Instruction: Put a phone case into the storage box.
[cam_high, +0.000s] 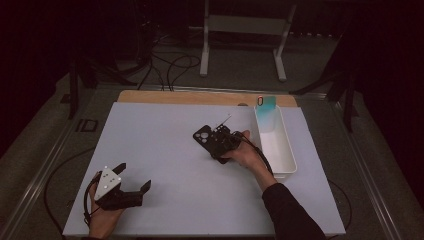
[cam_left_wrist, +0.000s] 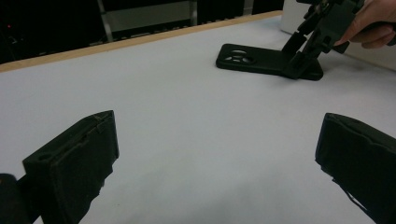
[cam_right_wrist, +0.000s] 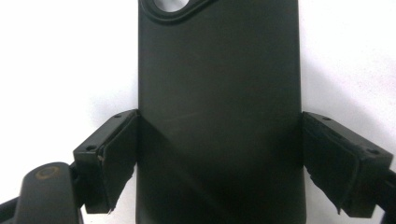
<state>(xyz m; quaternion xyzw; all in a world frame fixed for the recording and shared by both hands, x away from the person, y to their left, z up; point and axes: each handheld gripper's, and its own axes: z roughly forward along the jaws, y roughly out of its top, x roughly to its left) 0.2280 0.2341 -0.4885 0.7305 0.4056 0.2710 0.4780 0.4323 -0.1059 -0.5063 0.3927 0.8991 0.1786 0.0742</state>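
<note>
If lifted now, pinched edgewise in right gripper (cam_high: 220, 142), may buckle and slip: flat black rubbery phone case (cam_right_wrist: 219, 93). Left gripper (cam_high: 133, 176) spread, empty, at seven o'clock.

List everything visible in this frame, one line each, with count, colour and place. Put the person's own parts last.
Phone case: 1, black, flat on the mat right of centre, between the right claw's jaws.
Bin: 1, white, long, at the mat's right edge.
Phone: 1, teal, leaning upright at the bin's far end.
Mat: 1, white, covering the table.
Table: 1, wooden, far edge showing.
Stand: 1, white, on the floor beyond the table.
Left claw: 1, black, open, near left corner.
Right claw: 1, black, jaws against the case's sides.
Hands: 2, holding the claws.
</note>
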